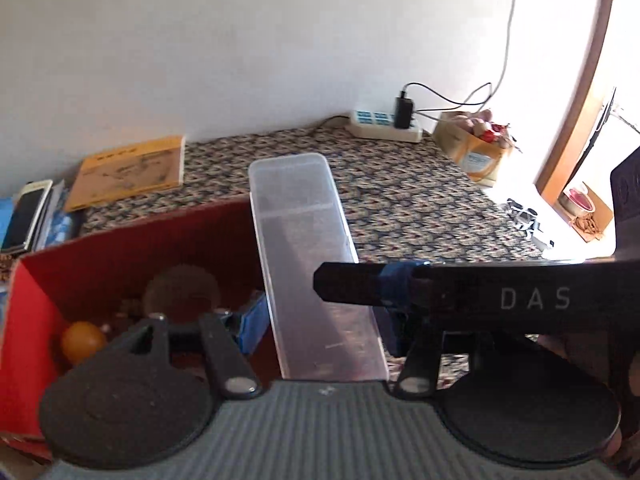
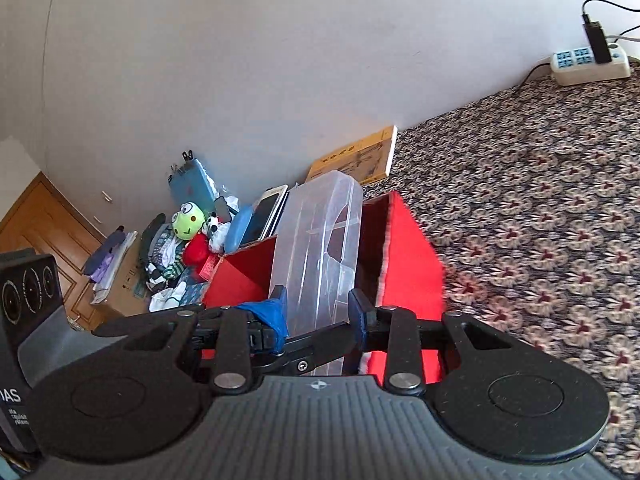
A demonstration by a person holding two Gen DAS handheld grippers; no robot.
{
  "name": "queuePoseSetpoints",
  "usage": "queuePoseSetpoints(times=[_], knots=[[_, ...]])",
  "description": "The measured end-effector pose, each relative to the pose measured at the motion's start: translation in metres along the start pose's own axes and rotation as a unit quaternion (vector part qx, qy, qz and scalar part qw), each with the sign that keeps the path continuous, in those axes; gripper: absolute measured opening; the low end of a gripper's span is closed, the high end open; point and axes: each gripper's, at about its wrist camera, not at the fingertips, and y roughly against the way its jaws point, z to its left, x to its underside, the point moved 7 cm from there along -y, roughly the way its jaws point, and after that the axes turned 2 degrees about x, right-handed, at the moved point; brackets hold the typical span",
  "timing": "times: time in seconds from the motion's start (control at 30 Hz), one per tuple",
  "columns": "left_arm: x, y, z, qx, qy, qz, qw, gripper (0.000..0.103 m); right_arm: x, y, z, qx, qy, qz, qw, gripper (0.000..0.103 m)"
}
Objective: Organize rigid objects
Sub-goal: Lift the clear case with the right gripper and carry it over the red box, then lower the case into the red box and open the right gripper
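Grippers — left (image 1: 320, 320), right (image 2: 318, 308) — clamp clear plastic box (image 1: 308, 256) beside red carton (image 1: 132, 248).

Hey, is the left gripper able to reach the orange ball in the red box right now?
Probably not: the left gripper is shut on the clear plastic container. The orange ball sits uncovered in the red box.

Patterned cloth surface (image 2: 540, 208): red box (image 2: 408, 264), power strip (image 2: 588, 66), yellow booklet (image 1: 128, 172).
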Motion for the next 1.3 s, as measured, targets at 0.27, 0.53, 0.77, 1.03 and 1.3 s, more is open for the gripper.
queuePoseSetpoints(times=[0.27,0.53,0.77,1.03,1.3], knots=[[0.007,-0.022,0.041,0.024,0.018,0.022,0.9993,0.054,0.006,-0.037,0.008,0.051,0.009,0.007,0.999,0.016],[0.027,-0.05,0.059,0.057,0.046,0.067,0.995,0.054,0.014,-0.056,0.009,0.104,0.033,0.021,0.994,0.016],[0.037,-0.063,0.061,0.081,0.059,0.084,0.9914,0.055,0.013,-0.06,0.009,0.126,0.045,0.003,0.991,0.016],[0.04,-0.064,0.065,0.086,0.07,0.084,0.9903,0.057,0.014,-0.055,0.007,0.119,0.041,-0.014,0.992,0.014],[0.041,-0.06,0.068,0.042,0.064,0.088,0.9932,0.059,0.015,-0.05,0.007,0.098,0.021,-0.021,0.995,0.013]])
